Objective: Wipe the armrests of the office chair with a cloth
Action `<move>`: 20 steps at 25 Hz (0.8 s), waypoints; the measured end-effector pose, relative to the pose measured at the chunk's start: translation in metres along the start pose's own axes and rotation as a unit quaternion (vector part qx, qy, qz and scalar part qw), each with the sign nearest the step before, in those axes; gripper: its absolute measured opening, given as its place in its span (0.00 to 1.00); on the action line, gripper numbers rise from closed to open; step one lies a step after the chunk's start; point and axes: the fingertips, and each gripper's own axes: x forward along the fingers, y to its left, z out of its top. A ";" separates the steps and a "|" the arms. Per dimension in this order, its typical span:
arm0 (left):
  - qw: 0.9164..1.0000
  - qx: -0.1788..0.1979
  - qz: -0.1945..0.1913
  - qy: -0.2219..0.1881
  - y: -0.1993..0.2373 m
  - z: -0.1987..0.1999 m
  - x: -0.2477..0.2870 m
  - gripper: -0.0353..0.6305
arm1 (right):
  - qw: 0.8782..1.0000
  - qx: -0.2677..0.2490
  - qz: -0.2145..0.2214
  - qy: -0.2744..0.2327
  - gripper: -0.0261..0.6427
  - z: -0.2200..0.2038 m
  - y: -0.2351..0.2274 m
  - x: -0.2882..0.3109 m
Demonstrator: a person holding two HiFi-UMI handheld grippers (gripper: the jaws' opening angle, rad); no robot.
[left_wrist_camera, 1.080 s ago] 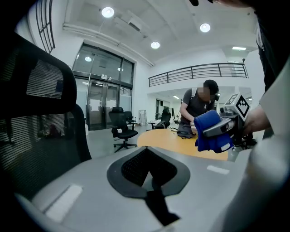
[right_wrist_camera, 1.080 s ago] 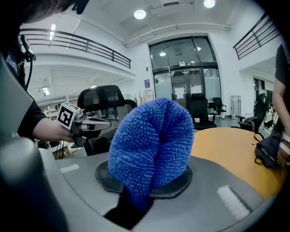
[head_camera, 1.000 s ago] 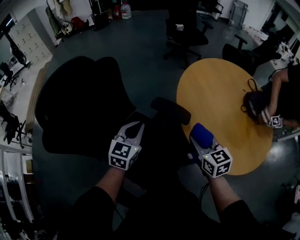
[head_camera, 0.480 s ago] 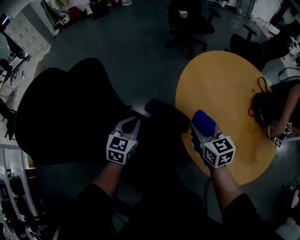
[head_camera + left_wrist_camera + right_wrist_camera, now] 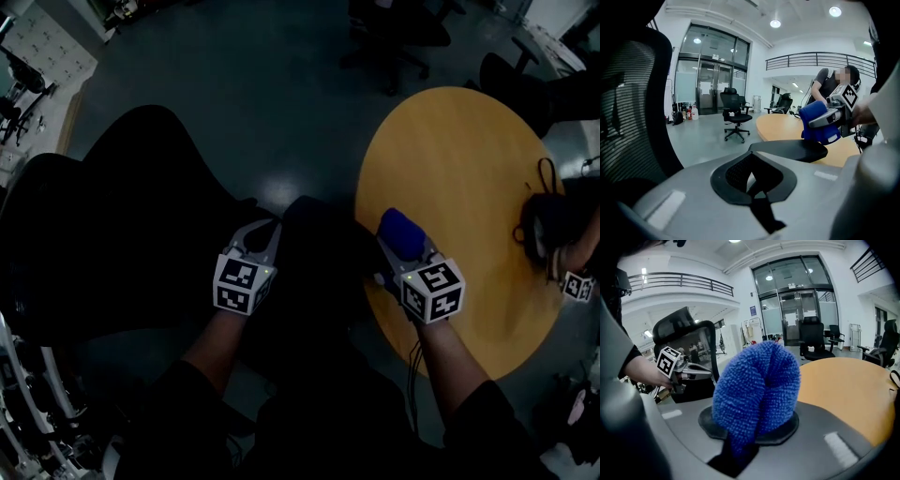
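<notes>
— Fingers (image 5: 846,439) of right gripper (image 5: 404,249): pinched on blue cloth (image 5: 757,390), fluffy fold bulging up out of the grip.

— And left gripper (image 5: 263,234)?

— Fingers (image 5: 679,197) pressed together, nothing between. Set between black back of chair (image 5: 141,216) and armrest (image 5: 790,149), close to armrest's left side.

— Cloth against armrest?

— Seen from left gripper view: at far end of armrest, just above the pad. Touching or a hair apart, cannot tell. Seen from head view: beside armrest's right edge, over near rim of round table (image 5: 469,169).

— Anything else worth noting?

— Yellow-wood tabletop, dark bag (image 5: 548,220) near its right edge. Grey floor (image 5: 272,103) all round. Second chair (image 5: 394,42) past the table, well apart. Glass doors (image 5: 712,89) at back of room, showing in both gripper views.
</notes>
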 end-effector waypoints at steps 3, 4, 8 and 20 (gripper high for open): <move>1.000 -0.005 -0.001 0.010 0.001 -0.008 0.015 0.07 | 1.000 -0.003 0.010 0.015 0.19 -0.008 -0.005 0.016; 1.000 -0.008 -0.001 0.013 0.001 -0.009 0.020 0.07 | 1.000 -0.004 0.015 0.021 0.19 -0.009 -0.006 0.021; 1.000 -0.022 0.000 0.009 0.002 -0.004 0.035 0.07 | 0.998 -0.020 0.040 0.040 0.19 -0.005 -0.010 0.042; 0.999 -0.035 0.012 0.001 -0.002 -0.009 0.044 0.07 | 0.993 -0.066 0.086 0.041 0.19 0.027 0.007 0.094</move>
